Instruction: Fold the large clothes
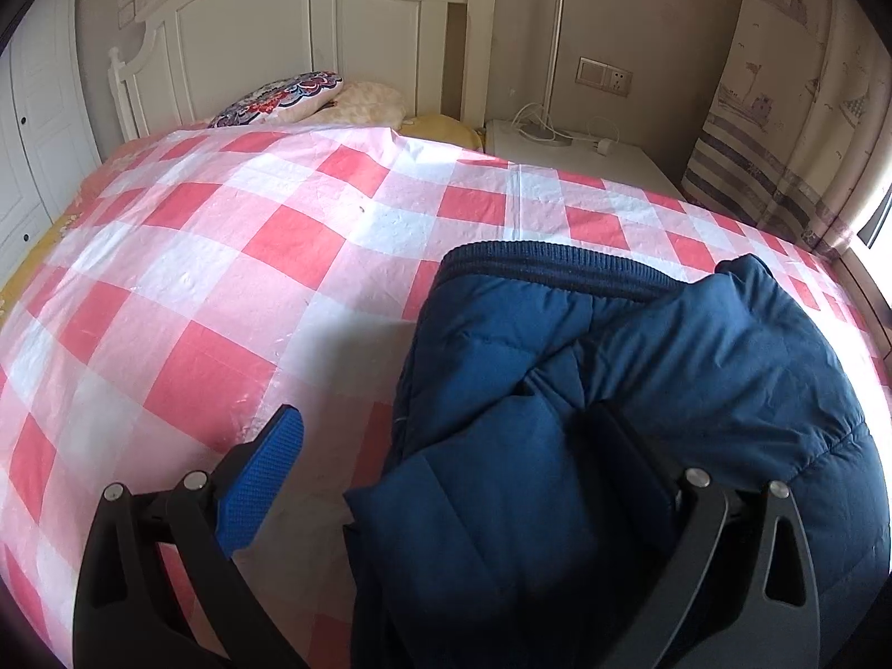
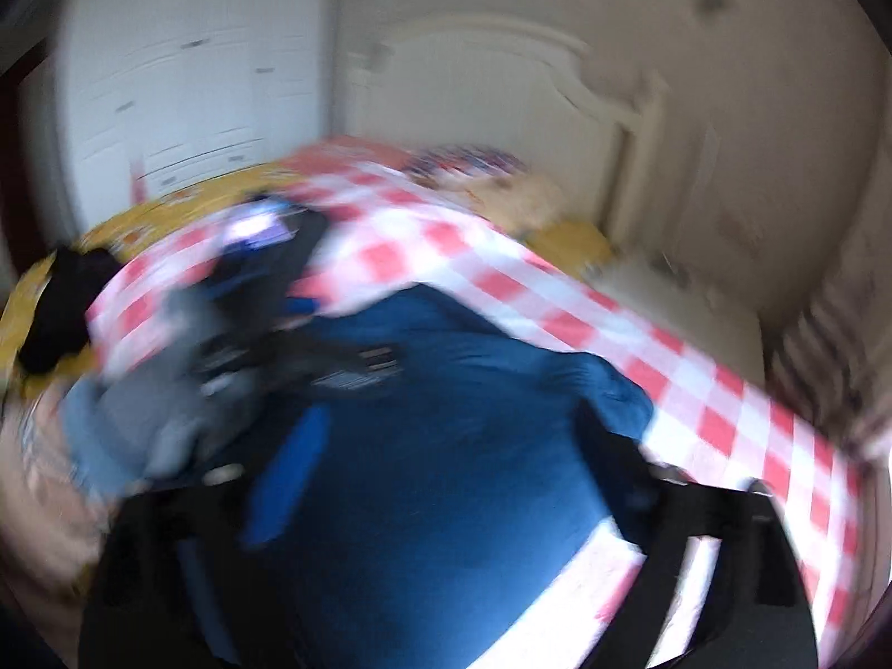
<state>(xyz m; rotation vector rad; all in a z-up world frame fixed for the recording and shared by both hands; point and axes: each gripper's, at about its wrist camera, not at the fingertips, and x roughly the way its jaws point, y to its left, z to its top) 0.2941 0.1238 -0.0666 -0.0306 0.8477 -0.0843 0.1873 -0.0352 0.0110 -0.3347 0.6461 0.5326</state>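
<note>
the navy padded jacket (image 1: 641,418) is lying bunched on the checked bed cover (image 1: 223,256), part-folded at best. your left gripper (image 1: 446,446) is sitting spread wide, one finger under cloth. your right gripper (image 2: 440,446) is hanging spread over it, gripping nothing. squaring up looks left.

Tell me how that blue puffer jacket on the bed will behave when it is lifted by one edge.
The blue puffer jacket looks quilted and puffy, so it is probably light for its bulk. It lies in soft, rumpled folds, so it would likely sag and unfold rather than hold shape. Its smooth shell may slide on the glossy checked cover.
</note>
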